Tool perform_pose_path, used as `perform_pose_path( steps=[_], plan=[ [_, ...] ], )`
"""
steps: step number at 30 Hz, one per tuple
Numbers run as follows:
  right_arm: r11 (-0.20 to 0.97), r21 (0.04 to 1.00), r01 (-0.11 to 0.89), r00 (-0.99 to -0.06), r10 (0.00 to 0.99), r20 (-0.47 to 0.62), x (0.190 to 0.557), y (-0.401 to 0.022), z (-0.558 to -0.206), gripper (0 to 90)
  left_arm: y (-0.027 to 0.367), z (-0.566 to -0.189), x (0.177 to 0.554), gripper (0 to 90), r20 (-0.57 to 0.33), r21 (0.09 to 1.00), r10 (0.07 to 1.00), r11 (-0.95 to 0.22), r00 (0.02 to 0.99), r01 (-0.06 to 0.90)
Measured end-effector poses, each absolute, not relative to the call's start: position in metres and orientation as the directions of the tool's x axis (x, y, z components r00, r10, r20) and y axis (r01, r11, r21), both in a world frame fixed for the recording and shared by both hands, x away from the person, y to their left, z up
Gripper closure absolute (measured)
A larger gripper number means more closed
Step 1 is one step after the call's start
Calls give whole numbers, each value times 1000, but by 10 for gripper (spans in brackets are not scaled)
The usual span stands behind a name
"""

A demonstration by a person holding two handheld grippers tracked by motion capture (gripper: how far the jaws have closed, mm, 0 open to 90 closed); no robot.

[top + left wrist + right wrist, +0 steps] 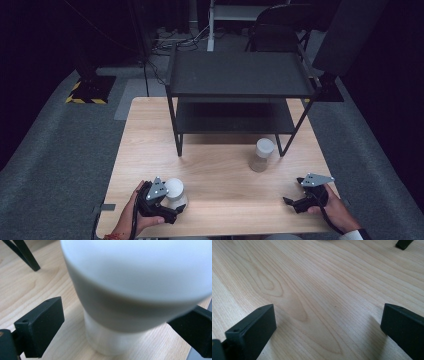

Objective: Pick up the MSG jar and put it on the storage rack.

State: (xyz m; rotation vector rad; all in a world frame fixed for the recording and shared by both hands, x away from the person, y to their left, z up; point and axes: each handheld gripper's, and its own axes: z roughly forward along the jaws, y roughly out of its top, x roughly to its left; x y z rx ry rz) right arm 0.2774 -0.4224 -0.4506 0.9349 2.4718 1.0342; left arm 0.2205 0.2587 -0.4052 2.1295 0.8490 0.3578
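Note:
A white-lidded jar point(175, 191) stands upright near the table's front left. My left gripper point(173, 205) is open around it. In the left gripper view the jar point(135, 277) sits blurred and close between the two jaws of the left gripper point(123, 310), with a gap showing at the left jaw. A second jar point(262, 155), clear with a white lid, stands right of centre, just in front of the shelf. Near the front right edge, my right gripper point(294, 191) is open with only bare wood between the jaws of the right gripper point(329, 312).
A black two-tier metal shelf point(240, 75) stands on the far half of the wooden table point(220, 175), both tiers bare. One of its legs point(23, 255) shows beyond the left jar. Grey carpet, cables and a chair lie past the table.

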Motion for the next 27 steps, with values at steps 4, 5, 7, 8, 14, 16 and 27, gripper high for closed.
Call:
perform_pose_path(
  steps=[4, 5, 7, 8, 14, 16, 27],
  plan=[
    [528, 719, 452, -742, 670, -26, 277, -422, -451, 0, 257, -404, 220, 70, -8, 778, 682, -455, 731, 433],
    [528, 719, 452, -742, 670, -26, 277, -422, -451, 0, 257, -403, 220, 72, -10, 783, 683, -449, 731, 430],
    [528, 719, 452, -742, 670, -26, 277, -422, -451, 0, 257, -402, 221, 78, -9, 789, 683, -444, 730, 425],
    [528, 719, 452, -742, 670, -26, 277, -422, -451, 0, 258, -402, 222, 91, -14, 790, 680, -442, 733, 425],
    [528, 719, 452, -742, 670, -26, 277, -422, -451, 0, 260, -396, 227, 130, -24, 793, 661, -445, 750, 417],
    [527, 719, 453, -741, 672, -26, 277, -422, -451, 0, 259, -394, 228, 156, -22, 789, 653, -454, 757, 415],
    [526, 719, 454, -739, 673, -26, 277, -422, -451, 0, 261, -391, 235, 335, -34, 782, 622, -470, 782, 408]
  ],
)
